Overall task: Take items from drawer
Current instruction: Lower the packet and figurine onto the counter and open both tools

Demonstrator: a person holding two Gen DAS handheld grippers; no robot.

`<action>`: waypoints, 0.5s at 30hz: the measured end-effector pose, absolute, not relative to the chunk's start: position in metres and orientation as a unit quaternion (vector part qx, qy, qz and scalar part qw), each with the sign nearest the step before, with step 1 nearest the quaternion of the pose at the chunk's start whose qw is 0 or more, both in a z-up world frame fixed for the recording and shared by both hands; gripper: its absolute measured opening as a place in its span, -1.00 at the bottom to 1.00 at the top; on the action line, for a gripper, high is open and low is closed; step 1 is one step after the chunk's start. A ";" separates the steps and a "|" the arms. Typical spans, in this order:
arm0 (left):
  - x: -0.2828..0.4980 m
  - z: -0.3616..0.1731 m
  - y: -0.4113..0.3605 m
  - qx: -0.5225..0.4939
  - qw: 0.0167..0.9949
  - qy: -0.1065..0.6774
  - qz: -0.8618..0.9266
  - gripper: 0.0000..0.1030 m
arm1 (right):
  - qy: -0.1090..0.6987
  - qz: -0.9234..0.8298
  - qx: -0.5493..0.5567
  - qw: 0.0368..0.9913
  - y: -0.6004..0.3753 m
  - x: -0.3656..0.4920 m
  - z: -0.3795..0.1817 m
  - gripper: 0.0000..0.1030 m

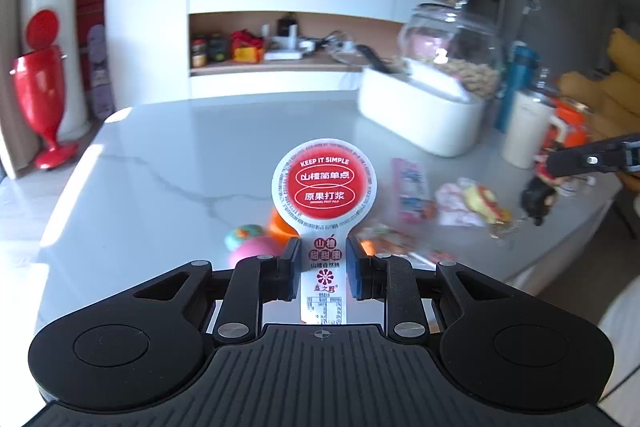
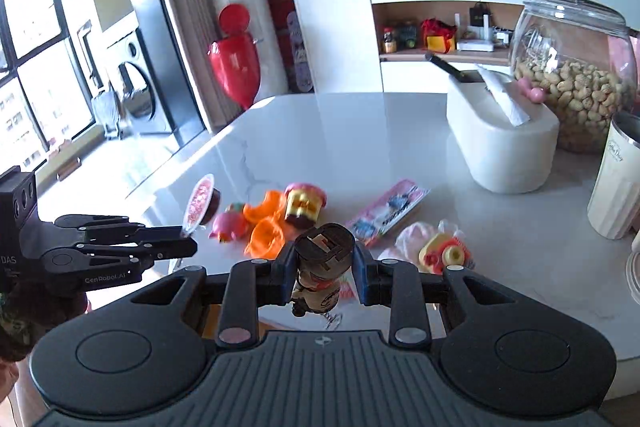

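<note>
My left gripper (image 1: 324, 261) is shut on the tab of a snack cup's red-and-white foil lid (image 1: 325, 183), held above the marble table (image 1: 168, 187). In the right wrist view that cup (image 2: 202, 201) tilts at the tips of the left gripper (image 2: 186, 237), over the table's left edge. My right gripper (image 2: 325, 267) is shut on a small dark figurine (image 2: 324, 251) above the near table edge. In the left wrist view the right gripper (image 1: 554, 167) enters from the right with the figurine (image 1: 538, 201) hanging below it. No drawer is in view.
On the table lie a pink toy (image 2: 230, 225), orange cups (image 2: 266, 227), a toy cupcake (image 2: 304, 205), a pink packet (image 2: 388, 207) and a wrapped yellow toy (image 2: 442, 253). A white tissue box (image 2: 500, 143), a peanut jar (image 2: 576, 75) and a cream tumbler (image 2: 618, 179) stand at the back right.
</note>
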State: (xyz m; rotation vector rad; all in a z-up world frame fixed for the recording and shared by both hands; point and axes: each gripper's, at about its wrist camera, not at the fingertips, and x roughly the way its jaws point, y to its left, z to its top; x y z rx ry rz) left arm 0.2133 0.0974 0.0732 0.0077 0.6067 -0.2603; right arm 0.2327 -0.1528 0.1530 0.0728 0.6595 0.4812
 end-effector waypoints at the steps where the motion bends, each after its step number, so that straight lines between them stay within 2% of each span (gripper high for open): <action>1: 0.224 0.066 0.106 -0.006 0.946 0.307 -0.107 -0.48 | 0.317 0.229 0.044 0.919 -0.153 0.240 0.151 -0.45; 5: 0.250 0.037 0.136 -0.062 0.933 0.346 -0.071 -0.48 | 0.334 0.218 0.079 0.914 -0.151 0.276 0.124 -0.45; 8: 0.253 0.019 0.148 -0.086 0.927 0.356 -0.083 -0.51 | 0.364 0.228 0.105 0.897 -0.140 0.314 0.083 -0.45; 15: 0.249 0.008 0.147 -0.045 0.935 0.349 -0.053 -0.50 | 0.389 0.198 0.079 0.896 -0.116 0.343 0.042 -0.43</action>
